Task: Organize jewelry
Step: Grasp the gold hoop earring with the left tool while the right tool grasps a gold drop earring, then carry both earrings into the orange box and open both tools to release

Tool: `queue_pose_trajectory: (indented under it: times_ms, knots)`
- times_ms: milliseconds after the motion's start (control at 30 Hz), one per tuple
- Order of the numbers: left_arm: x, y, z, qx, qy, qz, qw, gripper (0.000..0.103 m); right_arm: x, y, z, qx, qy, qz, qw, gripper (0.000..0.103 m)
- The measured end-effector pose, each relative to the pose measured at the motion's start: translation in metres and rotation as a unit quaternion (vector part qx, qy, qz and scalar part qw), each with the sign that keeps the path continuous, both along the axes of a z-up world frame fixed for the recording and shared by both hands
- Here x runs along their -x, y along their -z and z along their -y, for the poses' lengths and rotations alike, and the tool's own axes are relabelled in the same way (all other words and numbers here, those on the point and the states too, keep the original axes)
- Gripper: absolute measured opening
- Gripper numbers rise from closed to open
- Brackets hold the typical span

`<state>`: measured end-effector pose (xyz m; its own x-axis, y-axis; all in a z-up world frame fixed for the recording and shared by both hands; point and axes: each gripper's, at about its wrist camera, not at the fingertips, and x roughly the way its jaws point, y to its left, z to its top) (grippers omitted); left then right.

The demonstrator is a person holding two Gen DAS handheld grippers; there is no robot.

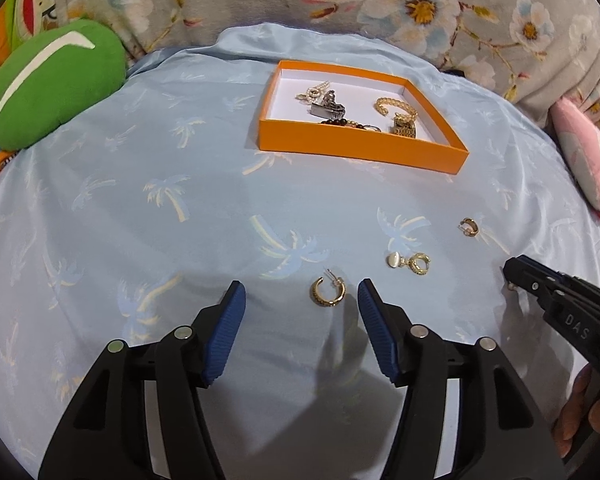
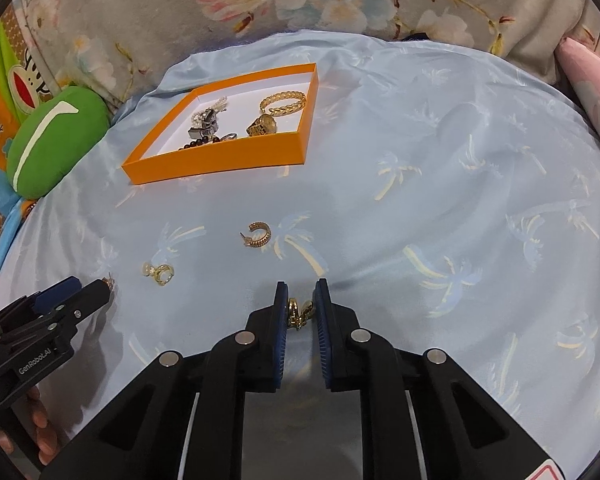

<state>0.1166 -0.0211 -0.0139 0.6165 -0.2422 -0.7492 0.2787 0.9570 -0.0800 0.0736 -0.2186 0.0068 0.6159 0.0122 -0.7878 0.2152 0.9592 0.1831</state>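
Pale blue cloth [image 1: 140, 208] printed with palm trees covers the soft surface, with floral fabric [image 1: 420, 4] bunched behind it and a green plush cushion [image 1: 52, 88] at the left edge. An orange box [image 1: 360, 146] with a white floor sits toward the back, holding a gold chain bracelet [image 1: 392, 105], a gold watch [image 1: 404, 125], a pearl piece, a silver clasp item and dark beads. Loose on the cloth lie a gold hoop earring [image 1: 328, 292], a pearl-and-hoop earring [image 1: 410, 262] and a small gold hoop [image 1: 470, 227]. The left hand-held gripper [image 1: 300, 300] hovers with its blue pads apart, the gold hoop earring lying between the tips, untouched. The right hand-held gripper [image 2: 300, 300] is clamped on a small gold earring [image 2: 298, 312], pinched between its pads low over the cloth.
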Motion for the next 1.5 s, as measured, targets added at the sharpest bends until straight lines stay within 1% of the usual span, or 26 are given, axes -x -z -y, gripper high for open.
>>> queue_pose_trajectory:
  times_ms: [67, 133, 200, 233, 267, 300, 333, 400, 467, 600, 633, 667, 733, 767, 800, 900, 1000, 1167, 1367, 1433, 1500]
  knots:
    - [-0.001, 0.000, 0.005, -0.004, 0.004, 0.001, 1.0000, 0.051, 0.000, 0.000, 0.000, -0.002, 0.000, 0.000, 1.000, 0.013]
    - [-0.001, 0.001, 0.010, -0.010, 0.009, 0.003, 0.9999, 0.042, 0.000, 0.000, 0.000, -0.001, 0.000, 0.000, 1.000, 0.013]
    - [-0.001, 0.001, 0.014, -0.016, 0.013, 0.005, 0.9998, 0.028, 0.000, 0.000, 0.000, 0.000, 0.000, 0.000, 1.000, 0.014]
    - [-0.002, 0.001, 0.015, -0.018, 0.013, 0.005, 0.9997, 0.019, 0.000, 0.000, 0.000, 0.000, -0.001, 0.001, 1.000, 0.015]
    - [-0.002, 0.001, 0.016, -0.018, 0.015, 0.005, 0.9997, 0.016, 0.000, 0.000, 0.000, -0.001, -0.002, 0.002, 1.000, 0.016]
    - [-0.002, 0.001, 0.016, -0.016, 0.015, 0.005, 0.9997, 0.016, 0.001, -0.001, 0.000, 0.000, -0.001, 0.003, 1.000, 0.021]
    - [-0.001, 0.001, 0.016, -0.014, 0.014, 0.005, 0.9998, 0.016, 0.002, -0.002, 0.000, 0.002, 0.001, 0.006, 1.000, 0.031]
    - [-0.002, 0.000, 0.011, -0.002, 0.008, 0.003, 1.0000, 0.016, 0.002, -0.006, -0.001, 0.001, 0.001, 0.020, 1.000, 0.043]
    - [-0.003, 0.000, 0.006, 0.009, -0.001, 0.002, 1.0000, 0.016, -0.004, -0.011, -0.004, 0.014, -0.005, 0.029, 0.999, 0.044]
    - [-0.004, 0.001, 0.002, 0.015, -0.011, 0.000, 0.9998, 0.016, -0.024, -0.010, -0.015, 0.032, -0.029, 0.026, 0.999, 0.044]
    - [-0.004, 0.000, 0.001, 0.016, -0.012, 0.000, 0.9998, 0.016, -0.032, -0.007, -0.017, 0.029, -0.036, 0.016, 0.999, 0.043]
    - [-0.004, 0.000, 0.001, 0.017, -0.012, 0.000, 0.9998, 0.016, -0.037, -0.005, -0.018, 0.022, -0.042, 0.012, 0.999, 0.042]
    - [-0.005, 0.001, 0.001, 0.017, -0.012, 0.000, 0.9998, 0.016, -0.043, -0.004, -0.019, 0.024, -0.045, 0.010, 0.999, 0.040]
    - [-0.005, 0.001, 0.001, 0.017, -0.012, 0.000, 0.9998, 0.016, -0.046, -0.003, -0.019, 0.025, -0.046, 0.006, 0.999, 0.038]
    - [-0.005, 0.001, 0.001, 0.017, -0.012, 0.000, 0.9998, 0.016, -0.049, 0.000, -0.019, 0.024, -0.046, -0.002, 0.999, 0.033]
    - [-0.005, 0.001, 0.001, 0.018, -0.012, 0.000, 0.9998, 0.016, -0.051, 0.000, -0.019, 0.028, -0.043, -0.003, 0.999, 0.027]
    - [-0.005, 0.001, 0.001, 0.017, -0.012, 0.000, 0.9998, 0.016, -0.050, 0.000, -0.020, 0.033, -0.042, -0.004, 0.999, 0.016]
    - [-0.005, 0.001, 0.001, 0.018, -0.012, 0.000, 0.9998, 0.016, -0.050, 0.000, -0.020, 0.032, -0.041, -0.003, 0.999, 0.016]
    - [-0.003, -0.001, 0.001, 0.020, -0.012, 0.005, 0.9997, 0.016, -0.047, -0.006, -0.018, 0.023, -0.041, 0.009, 0.999, 0.016]
    - [-0.004, -0.005, 0.001, 0.019, -0.013, 0.012, 0.9996, 0.016, -0.047, -0.009, -0.016, 0.015, -0.043, 0.014, 0.999, 0.016]
    - [-0.008, -0.014, -0.001, 0.027, -0.013, 0.019, 0.9994, 0.016, -0.049, -0.016, -0.013, 0.006, -0.046, 0.020, 0.999, 0.016]
